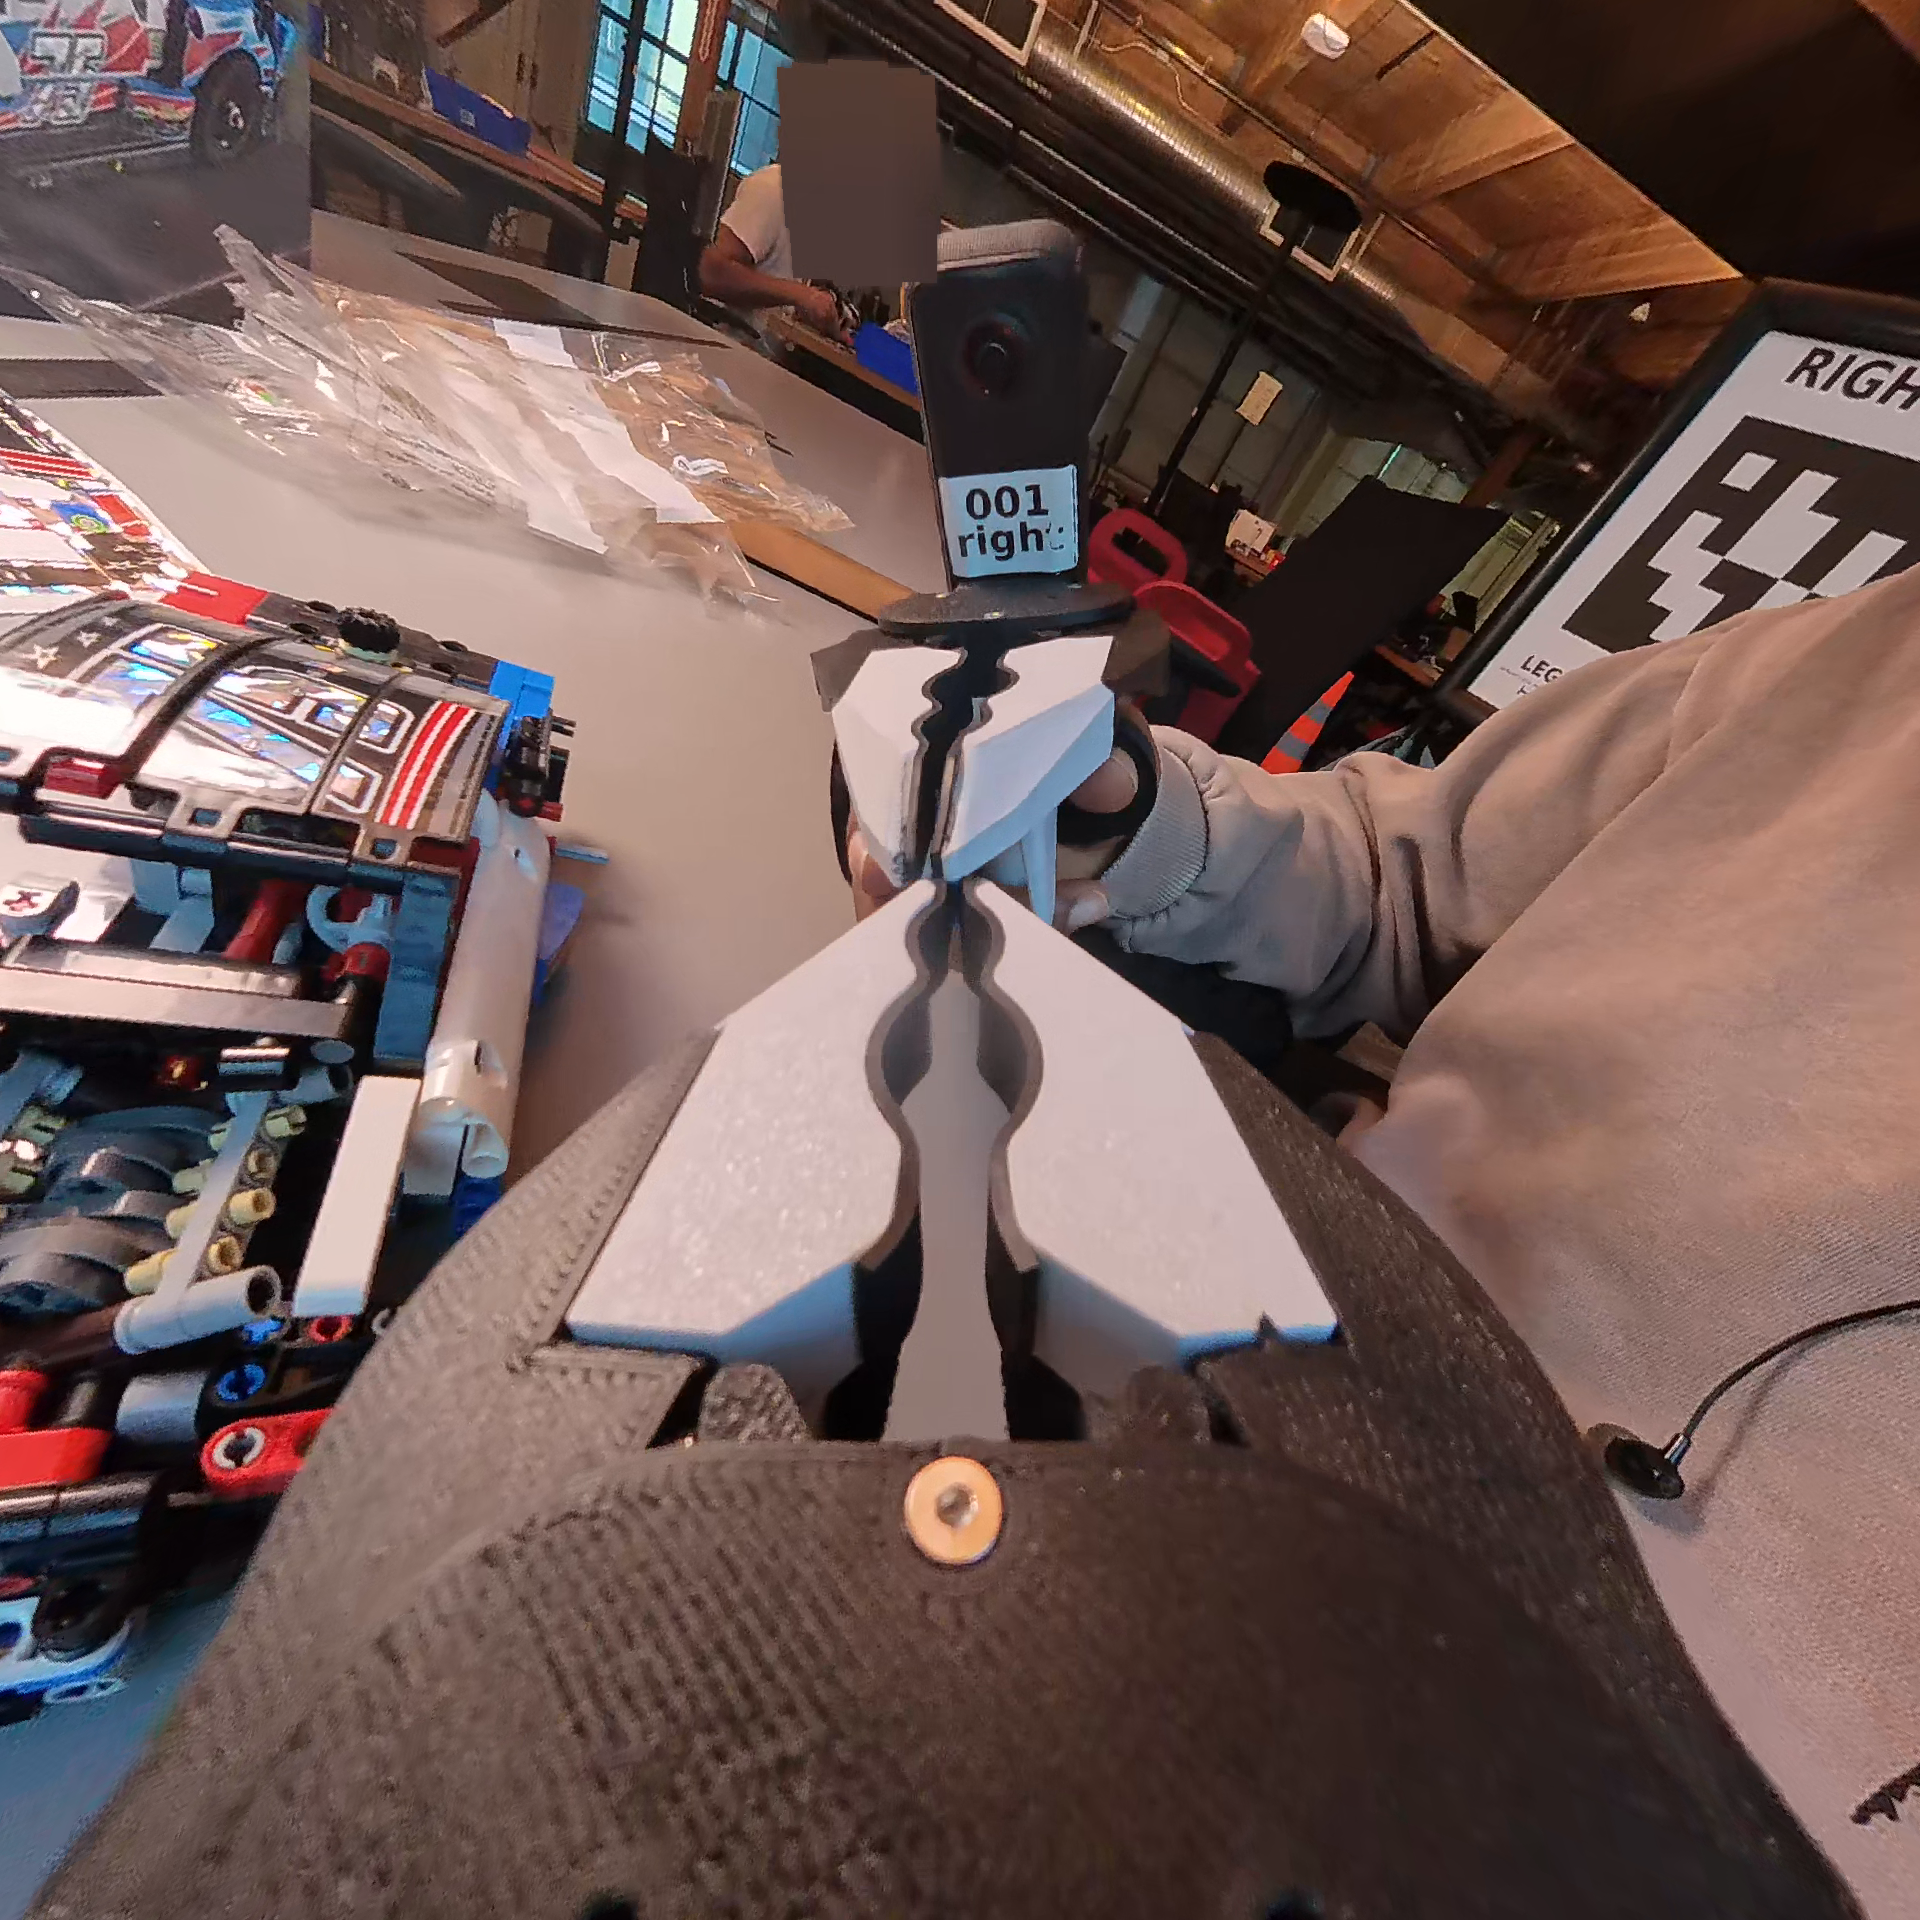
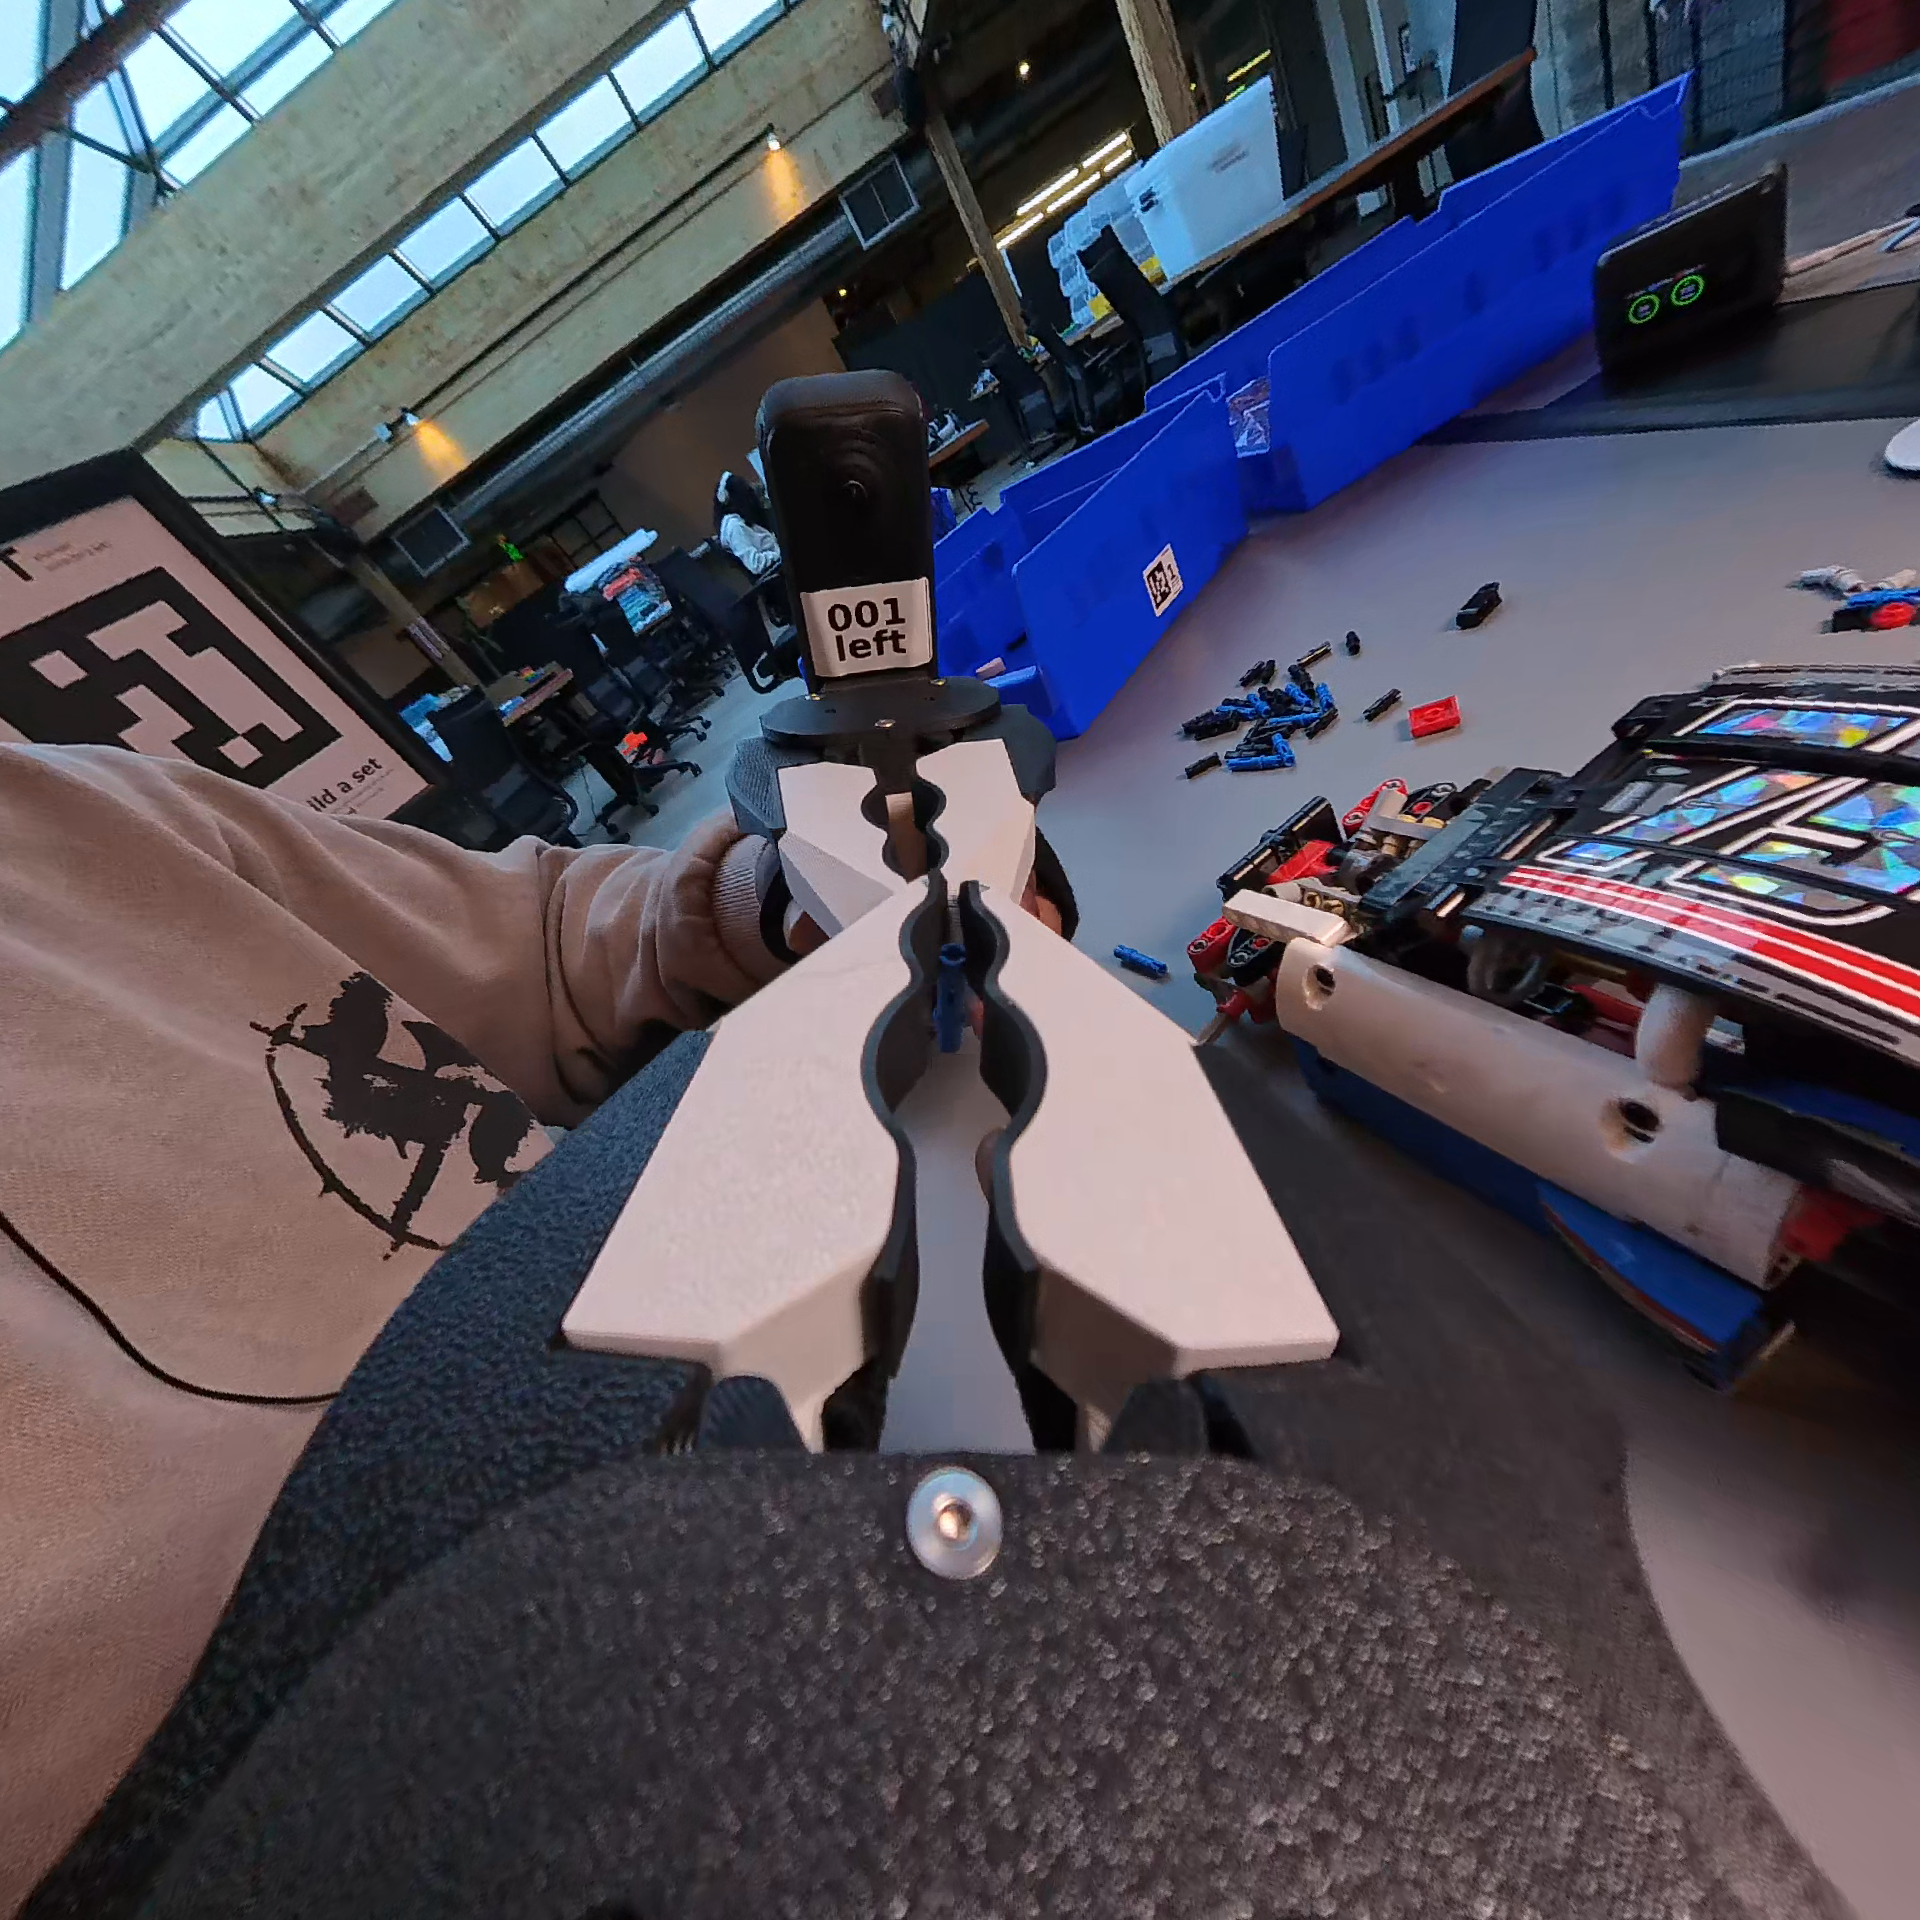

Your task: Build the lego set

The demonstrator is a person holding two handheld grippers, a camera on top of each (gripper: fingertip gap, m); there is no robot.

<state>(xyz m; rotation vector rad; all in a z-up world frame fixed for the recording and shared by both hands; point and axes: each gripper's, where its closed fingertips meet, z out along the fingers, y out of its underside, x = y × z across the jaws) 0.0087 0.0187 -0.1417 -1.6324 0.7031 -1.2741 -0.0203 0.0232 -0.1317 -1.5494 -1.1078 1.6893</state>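
Note:
The partly built lego car (image 1: 260, 935) with black sticker panels and a white side tube lies on the grey table (image 1: 686, 644), left of both grippers; it also shows in the right wrist view (image 2: 1662, 935). My two grippers meet tip to tip in the air beside it. My right gripper (image 2: 951, 899) is shut on a small blue pin (image 2: 948, 992), held upright between its inner pads. My left gripper (image 1: 951, 904) has its tips together and nothing shows in it. The left gripper (image 2: 916, 878) and the right gripper (image 1: 928, 868) each face the other's camera.
Loose black and blue pins (image 2: 1268, 717), a red plate (image 2: 1434, 717) and a single blue pin (image 2: 1140, 958) lie on the table. Blue bins (image 2: 1351, 416) line its far edge. Empty plastic bags (image 1: 468, 416) and the set's box (image 1: 125, 94) lie beyond the car. The grippers are tip to tip, or close to it.

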